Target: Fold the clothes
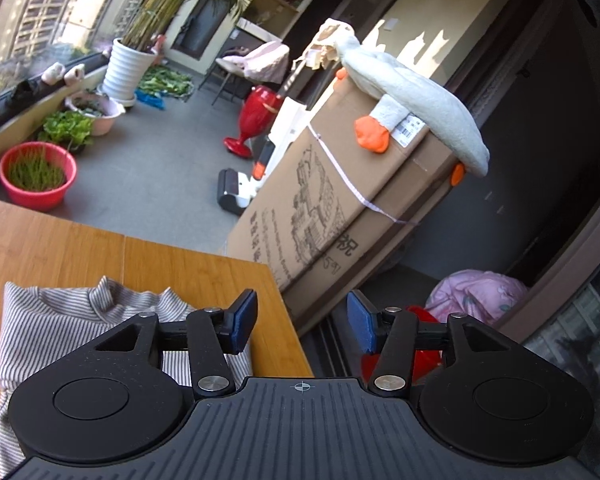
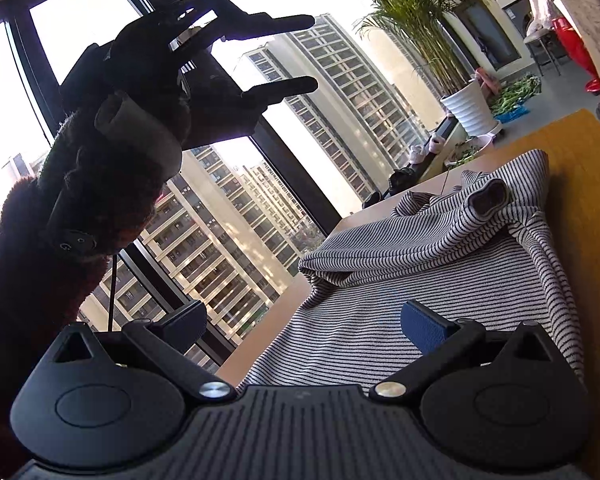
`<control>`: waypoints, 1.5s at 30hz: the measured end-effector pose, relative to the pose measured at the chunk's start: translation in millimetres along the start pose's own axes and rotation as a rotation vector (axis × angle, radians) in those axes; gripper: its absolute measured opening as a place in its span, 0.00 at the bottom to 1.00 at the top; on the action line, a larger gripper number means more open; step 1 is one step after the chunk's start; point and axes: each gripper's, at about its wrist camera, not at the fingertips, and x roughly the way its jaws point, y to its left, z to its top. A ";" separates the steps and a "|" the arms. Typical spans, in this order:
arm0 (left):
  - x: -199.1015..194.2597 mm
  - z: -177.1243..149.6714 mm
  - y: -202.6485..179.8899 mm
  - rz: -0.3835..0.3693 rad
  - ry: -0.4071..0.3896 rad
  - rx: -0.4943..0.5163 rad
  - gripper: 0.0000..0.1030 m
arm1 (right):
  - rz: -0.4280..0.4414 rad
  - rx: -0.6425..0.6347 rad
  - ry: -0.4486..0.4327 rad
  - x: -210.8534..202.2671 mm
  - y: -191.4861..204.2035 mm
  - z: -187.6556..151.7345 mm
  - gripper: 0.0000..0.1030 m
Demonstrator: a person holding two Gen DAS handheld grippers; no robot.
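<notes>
We find the grey-and-white striped knit garment (image 2: pixel 440 280) lying partly folded on the orange-brown wooden table (image 1: pixel 100 248), one sleeve drawn across its body and its collar toward the table's far edge. Our left gripper (image 1: pixel 302 320) is released and holds nothing, raised above the table corner beside the garment. Our right gripper (image 2: pixel 300 324) is likewise spread and empty, hanging over the garment's near hem, presumably to take the next fold.

light: strong daylight through windows (image 2: pixel 80 8), blown out white
shadows: left gripper (image 2: pixel 260 52) a dark silhouette
edges: fisheye bending, dark corners
focus: sharp
</notes>
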 end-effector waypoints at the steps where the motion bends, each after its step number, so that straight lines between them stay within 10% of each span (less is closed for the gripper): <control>1: -0.5 -8.5 9.7 0.014 0.014 -0.003 0.67 | -0.011 -0.001 0.004 1.4 0.2 -0.4 1.00; 9: -1.6 -88.9 82.4 0.075 0.127 -0.017 0.91 | -0.045 0.098 -0.021 4.2 -19.9 1.3 1.00; 17: -7.2 -138.6 108.8 0.104 0.085 0.079 0.93 | -0.130 0.182 0.072 22.5 -35.4 -1.3 1.00; 31: -14.8 -152.9 153.6 -0.074 0.004 -0.058 0.99 | -0.287 -0.017 0.245 43.4 -2.7 24.1 1.00; 34: -13.3 -154.2 152.4 -0.072 0.001 -0.048 1.00 | -0.404 -0.214 0.145 34.5 17.2 50.5 0.84; 37: -12.3 -155.2 149.1 -0.062 0.001 -0.033 1.00 | -0.487 -0.225 0.137 50.5 14.9 79.6 0.48; 45: -10.3 -156.4 146.4 -0.061 -0.003 -0.024 1.00 | -0.655 -0.150 0.235 123.9 -33.0 94.1 0.43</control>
